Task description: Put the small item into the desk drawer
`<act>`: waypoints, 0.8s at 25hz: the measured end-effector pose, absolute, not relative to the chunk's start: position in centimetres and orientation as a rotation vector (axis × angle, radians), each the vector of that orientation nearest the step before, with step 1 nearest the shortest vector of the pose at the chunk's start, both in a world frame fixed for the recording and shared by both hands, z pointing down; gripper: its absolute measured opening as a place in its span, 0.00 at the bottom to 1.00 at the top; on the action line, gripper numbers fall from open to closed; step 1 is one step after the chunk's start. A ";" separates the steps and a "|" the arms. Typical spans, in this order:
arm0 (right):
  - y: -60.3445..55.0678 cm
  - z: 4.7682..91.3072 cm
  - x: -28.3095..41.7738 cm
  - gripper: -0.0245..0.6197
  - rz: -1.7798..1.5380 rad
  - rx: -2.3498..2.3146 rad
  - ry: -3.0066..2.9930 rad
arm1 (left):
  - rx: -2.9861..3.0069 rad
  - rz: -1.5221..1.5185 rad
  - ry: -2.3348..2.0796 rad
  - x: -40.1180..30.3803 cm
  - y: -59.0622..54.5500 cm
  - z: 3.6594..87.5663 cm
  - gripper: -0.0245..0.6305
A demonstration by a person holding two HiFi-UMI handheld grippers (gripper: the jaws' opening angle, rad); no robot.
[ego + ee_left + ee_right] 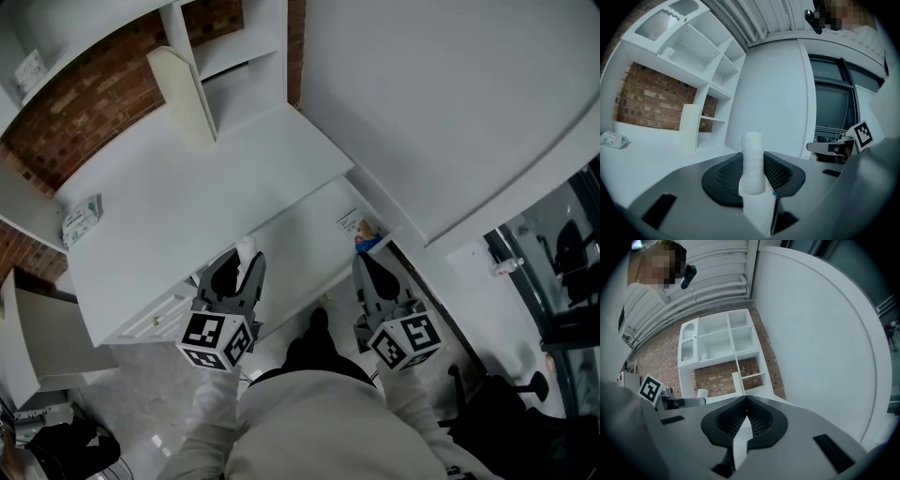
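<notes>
A small white cylinder (246, 248) stands upright between the jaws of my left gripper (242, 265), which is shut on it. In the left gripper view the white cylinder (752, 152) rises above the black pads (724, 176) of the left gripper (754, 171). The white drawer (300, 246) is pulled out below the desk top (187, 192), just ahead of both grippers. My right gripper (366, 264) hovers over the drawer's right end with its jaws shut and nothing in them; in its own view the right gripper (746, 404) shows its pads meeting in a line.
A small packet (350, 223) and a blue item (367, 244) lie at the drawer's right end. A white board (183, 94) leans by the shelf unit, and a tissue pack (81, 218) lies at the desk's left. Closed drawer fronts (150, 322) sit lower left.
</notes>
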State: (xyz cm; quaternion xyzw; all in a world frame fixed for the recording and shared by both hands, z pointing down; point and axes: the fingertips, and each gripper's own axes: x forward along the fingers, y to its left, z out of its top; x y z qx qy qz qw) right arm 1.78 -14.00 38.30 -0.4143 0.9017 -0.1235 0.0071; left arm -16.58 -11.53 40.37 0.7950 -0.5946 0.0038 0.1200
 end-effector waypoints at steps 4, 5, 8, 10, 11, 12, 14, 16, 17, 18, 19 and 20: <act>-15.4 38.3 2.0 0.08 -0.386 -1.303 2.817 | 2.321 0.020 -1.738 -16.6 -13.0 40.7 0.26; -15.7 38.3 2.1 0.08 -0.383 -1.305 2.818 | 2.322 0.026 -1.735 -16.5 -13.4 40.8 0.26; -16.6 38.3 2.6 0.08 -0.384 -1.318 2.817 | 2.335 0.056 -1.712 -16.1 -14.6 41.4 0.26; -17.2 38.3 2.9 0.08 -0.385 -1.327 2.814 | 2.344 0.070 -1.695 -15.7 -15.6 41.8 0.26; -17.5 38.3 3.1 0.08 -0.385 -1.331 2.812 | 2.349 0.077 -1.687 -15.5 -16.1 42.0 0.26; -17.8 38.4 3.2 0.08 -0.385 -1.335 2.811 | 2.353 0.086 -1.678 -15.2 -16.6 42.2 0.26; -18.2 38.6 3.5 0.08 -0.387 -1.342 2.809 | 2.364 0.111 -1.657 -14.5 -17.4 42.9 0.26; -18.5 38.9 4.0 0.08 -0.406 -1.362 2.795 | 2.375 0.142 -1.629 -13.8 -18.2 43.6 0.26; -18.7 39.0 4.2 0.08 -0.412 -1.372 2.788 | 2.380 0.157 -1.614 -13.5 -18.6 43.9 0.26; -18.9 38.9 4.4 0.08 -0.411 -1.378 2.785 | 2.385 0.173 -1.599 -13.1 -19.0 44.3 0.26; -19.1 38.8 4.5 0.08 -0.404 -1.381 2.786 | 2.388 0.189 -1.586 -12.8 -19.5 44.8 0.26; -19.3 38.7 4.6 0.08 -0.396 -1.381 2.788 | 2.390 0.206 -1.574 -12.4 -19.9 45.3 0.26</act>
